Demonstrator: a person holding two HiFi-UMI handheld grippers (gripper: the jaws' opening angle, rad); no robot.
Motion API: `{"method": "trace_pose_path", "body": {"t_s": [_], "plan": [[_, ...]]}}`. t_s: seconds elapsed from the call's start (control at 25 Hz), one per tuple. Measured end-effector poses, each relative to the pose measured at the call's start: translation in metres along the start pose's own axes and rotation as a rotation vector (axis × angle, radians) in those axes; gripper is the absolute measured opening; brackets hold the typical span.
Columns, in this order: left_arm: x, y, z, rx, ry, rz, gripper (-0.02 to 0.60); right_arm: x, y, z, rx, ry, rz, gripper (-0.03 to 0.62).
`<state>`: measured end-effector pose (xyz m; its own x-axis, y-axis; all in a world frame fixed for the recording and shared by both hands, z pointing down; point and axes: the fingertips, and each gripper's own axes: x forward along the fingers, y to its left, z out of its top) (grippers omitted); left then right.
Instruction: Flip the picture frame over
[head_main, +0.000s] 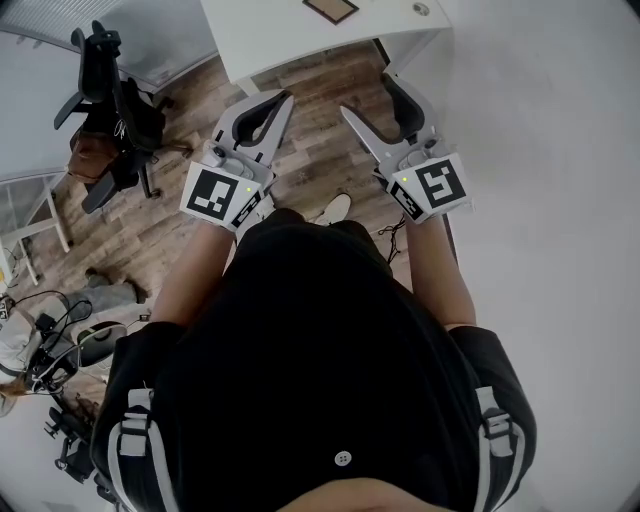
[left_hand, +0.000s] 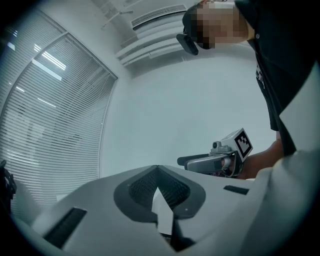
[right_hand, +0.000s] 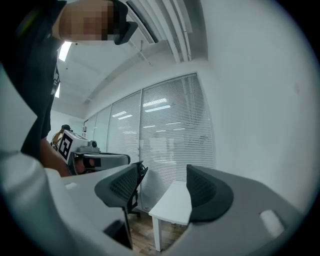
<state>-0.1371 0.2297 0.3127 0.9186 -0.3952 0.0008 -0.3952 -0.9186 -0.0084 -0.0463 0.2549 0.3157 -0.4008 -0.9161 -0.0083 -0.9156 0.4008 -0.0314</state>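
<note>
The left hand-held gripper (head_main: 284, 100) was clenched on nothing. In its own view (left_hand: 158, 169) the two dark ribbed pads met at their tips, with no object between them. The right hand-held gripper (head_main: 365, 92) was released. Its jaws stood wide apart and empty in its own view (right_hand: 162, 185), and only the room showed through the gap. Both were held about level in front of the person's black shirt (head_main: 320, 340), side by side but not touching. Each carried its marker cube at the rear, the left cube (head_main: 218, 195) and the right cube (head_main: 435, 185) both facing up toward the head camera.

Past the jaw tips stood a white tabletop (head_main: 270, 40), whose near corner also appeared between the right jaws (right_hand: 175, 202). The picture frame (head_main: 330, 10) lay flat on that tabletop at the top edge of the head view, partly cut off. It had a dark border round a brownish centre and was clear of both grippers, neither of which touched it.

Below the grippers ran a wood-plank floor (head_main: 320, 150) with one pale shoe (head_main: 335, 208) on it. A black office chair (head_main: 110, 90) stood off to the left. Window blinds (right_hand: 170, 130) lined the wall behind the tabletop in the right gripper view.
</note>
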Motion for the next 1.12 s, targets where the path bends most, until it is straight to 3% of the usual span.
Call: {"method": "trace_pose_path", "body": {"t_s": [0.16, 0.76, 1.12], "plan": [[0.008, -0.014, -0.003, 0.003, 0.009, 0.010, 0.005, -0.014, -0.008, -0.002, -0.006, 0.000, 0.007, 0.337], [0.048, -0.060, -0.011, 0.019, 0.027, 0.050, 0.006, -0.057, -0.047, -0.016, 0.003, 0.007, 0.045, 0.339], [0.074, -0.042, -0.018, 0.007, 0.033, 0.051, 0.006, -0.033, -0.072, -0.023, 0.023, 0.029, 0.054, 0.338]]}}
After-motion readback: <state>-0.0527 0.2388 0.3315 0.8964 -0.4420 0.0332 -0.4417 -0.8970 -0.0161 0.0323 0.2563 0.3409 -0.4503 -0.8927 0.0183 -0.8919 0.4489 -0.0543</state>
